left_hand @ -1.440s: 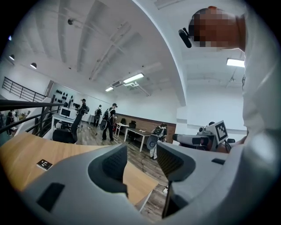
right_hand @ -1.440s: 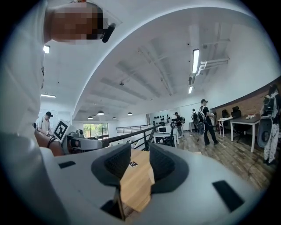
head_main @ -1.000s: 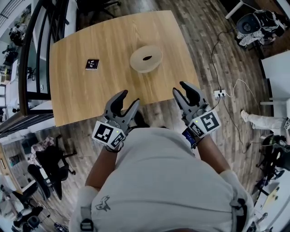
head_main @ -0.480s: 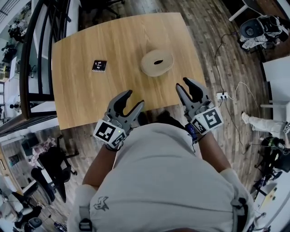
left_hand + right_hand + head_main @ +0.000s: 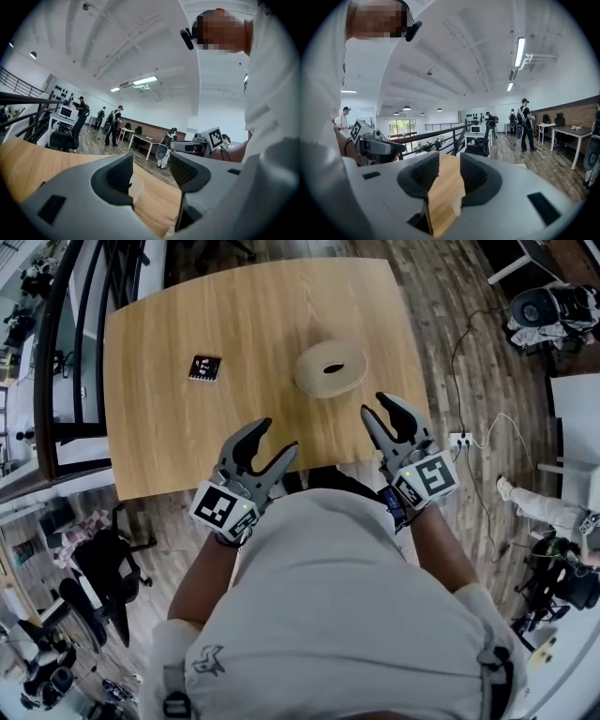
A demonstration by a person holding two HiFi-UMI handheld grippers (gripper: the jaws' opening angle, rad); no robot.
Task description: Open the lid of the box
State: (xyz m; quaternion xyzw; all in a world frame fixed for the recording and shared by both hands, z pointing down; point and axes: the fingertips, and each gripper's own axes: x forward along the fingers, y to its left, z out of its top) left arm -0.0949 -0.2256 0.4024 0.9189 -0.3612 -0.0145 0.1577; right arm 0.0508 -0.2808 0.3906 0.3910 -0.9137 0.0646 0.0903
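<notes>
The round pale wooden box [image 5: 330, 368], whose lid has a dark oval hole, sits on the wooden table [image 5: 187, 418] right of centre. Both grippers hover at the table's near edge, apart from the box. My left gripper [image 5: 275, 437] is below and left of it; its jaws are opening and hold nothing. My right gripper [image 5: 378, 407] stands open and empty just right of and below the box. In the left gripper view a sliver of the box [image 5: 135, 184] shows between the jaws of my left gripper [image 5: 150, 171]. The right gripper view shows only tabletop [image 5: 443, 187] between the jaws.
A small black marker card [image 5: 205, 367] lies on the table's left half. A black railing [image 5: 47, 362] runs along the table's left side. Cables and a power strip [image 5: 459, 438] lie on the floor to the right. Office chairs stand at lower left.
Both grippers have crept forward to the table's near edge, closer to the box. The left jaws stand slightly wider than before.
</notes>
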